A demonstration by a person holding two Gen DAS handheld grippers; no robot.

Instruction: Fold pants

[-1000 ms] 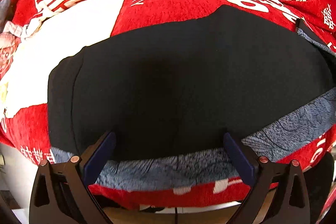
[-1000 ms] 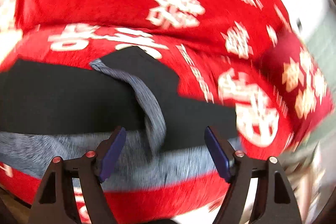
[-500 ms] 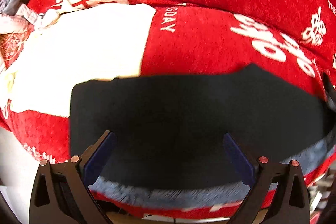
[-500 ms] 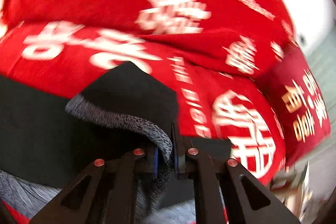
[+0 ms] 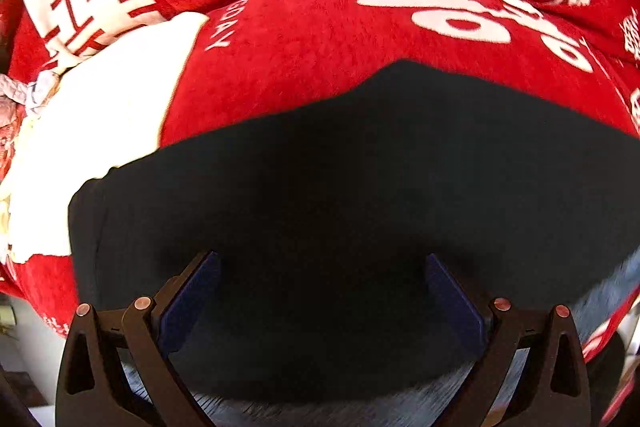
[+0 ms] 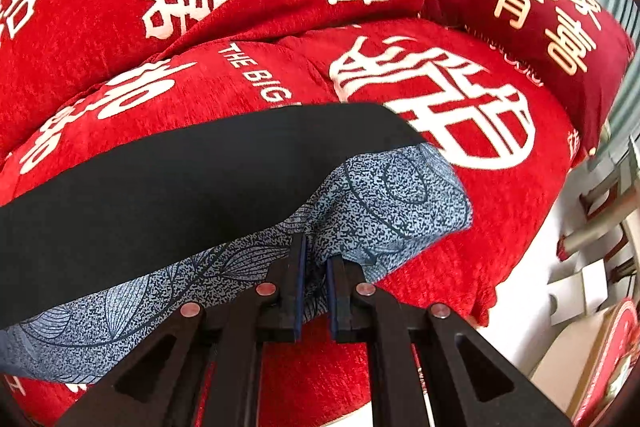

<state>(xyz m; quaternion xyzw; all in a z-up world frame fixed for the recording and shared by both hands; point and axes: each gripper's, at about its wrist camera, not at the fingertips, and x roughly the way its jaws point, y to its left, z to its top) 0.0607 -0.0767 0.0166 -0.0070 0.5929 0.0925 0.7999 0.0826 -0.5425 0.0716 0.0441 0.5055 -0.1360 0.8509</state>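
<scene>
Lying across a red sofa cover (image 6: 248,7), the pants (image 6: 168,179) serve as the landmark for both views. Their outer face is plain black; a blue-grey patterned fabric (image 6: 400,195) runs along the edge nearest each camera and forms the end of the garment in the right wrist view. Right gripper (image 6: 314,267): jaws drawn almost together on a bunched fold of this patterned fabric at the near right corner of the pants, the cloth filling the narrow gap between the blue pads (image 6: 299,267). Beyond the pants, toward the back of the sofa cover, white characters and the words "THE BIG" are printed on the red pile. A darker red cushion (image 6: 532,3) with pale lettering sits beyond and to the right of the pants, well apart from them. Left gripper (image 5: 320,291): jaws spread wide above the black face of the pants, with nothing between its pads (image 5: 192,303); whether the pads touch the cloth cannot be told. In this view the pants fill the lower half of the frame, their far edge rising to a blunt peak against the red cover. A white patch (image 5: 100,131) of the cover lies beyond the left end of the pants. The patterned fabric shows as a blurred strip (image 5: 608,291) at the near right edge of the pants.
</scene>
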